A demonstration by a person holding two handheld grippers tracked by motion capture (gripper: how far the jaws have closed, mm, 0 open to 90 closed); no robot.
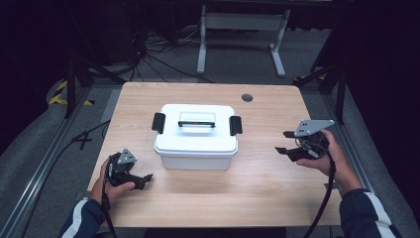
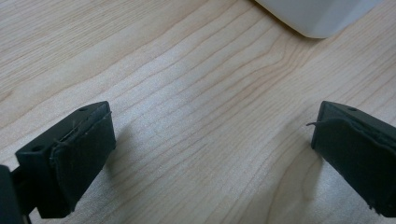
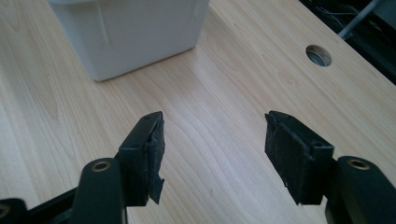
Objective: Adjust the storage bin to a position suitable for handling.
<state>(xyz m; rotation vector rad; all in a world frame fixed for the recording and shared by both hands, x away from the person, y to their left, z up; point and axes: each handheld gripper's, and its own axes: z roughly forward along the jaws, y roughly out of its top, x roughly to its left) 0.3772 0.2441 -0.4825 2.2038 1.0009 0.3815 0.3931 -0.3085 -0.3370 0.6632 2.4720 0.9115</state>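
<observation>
Right gripper (image 1: 287,142) jaws apart, nothing between them, held above the table (image 1: 267,198) near its right edge. Left gripper (image 1: 141,179) jaws spread wide, also empty, low near the front-left corner. White lidded box (image 1: 195,144) sits mid-table between the two, touching neither; black latches at both ends, handle on the lid. Cable hole (image 1: 247,97) near the back edge. Both gripper views cut off the box top.

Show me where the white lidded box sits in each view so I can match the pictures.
High view: white box at the table's centre, black latches at both ends, between the two tongs.
Left gripper view: one rounded lower corner at the top right edge.
Right gripper view: its lower wall and corner at top left.
Shared landmark: the round hole in the tabletop, seen in the high and right gripper views.
</observation>
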